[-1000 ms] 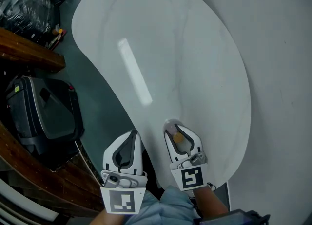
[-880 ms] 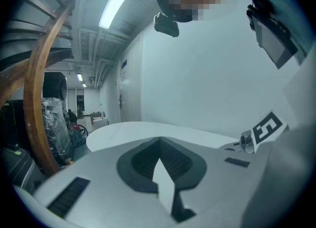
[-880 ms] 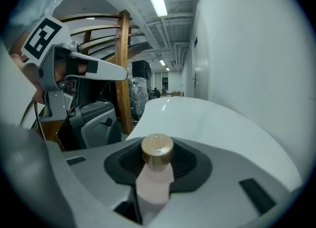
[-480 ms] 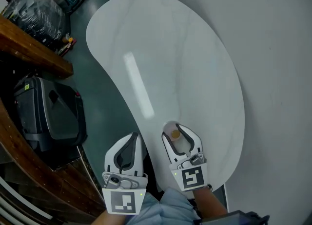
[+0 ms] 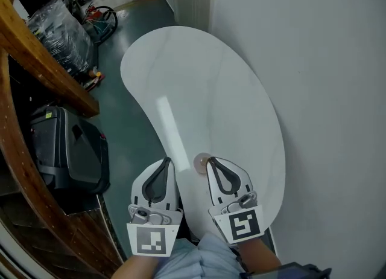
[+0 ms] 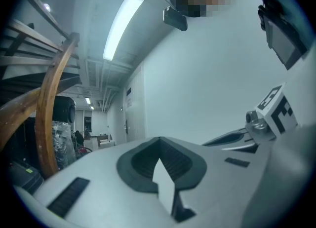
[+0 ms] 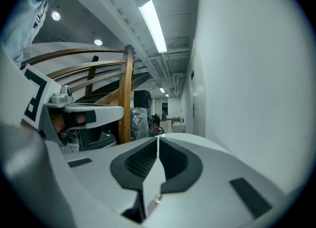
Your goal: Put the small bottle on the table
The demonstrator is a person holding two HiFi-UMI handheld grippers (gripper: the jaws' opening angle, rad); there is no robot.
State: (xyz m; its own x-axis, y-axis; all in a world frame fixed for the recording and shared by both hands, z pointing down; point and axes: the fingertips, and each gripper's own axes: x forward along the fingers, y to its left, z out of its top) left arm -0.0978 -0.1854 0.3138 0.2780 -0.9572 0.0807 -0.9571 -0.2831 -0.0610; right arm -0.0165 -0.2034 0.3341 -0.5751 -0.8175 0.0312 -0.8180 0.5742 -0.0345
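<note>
1. The small bottle (image 5: 202,163) stands upright on the white tabletop (image 5: 199,84), close to its near edge.
2. The right hand-held gripper (image 5: 210,162) shows just beside the bottle in the head view. Its jaws have just been closing and now meet at the tips, with nothing between them.
3. The left hand-held gripper (image 5: 167,162) is also closed at the tips and empty, beside the tabletop's edge over the dark floor (image 5: 129,127).

Workplace corridor, strip lights (image 7: 154,24), wooden stair rail (image 7: 126,94)
</note>
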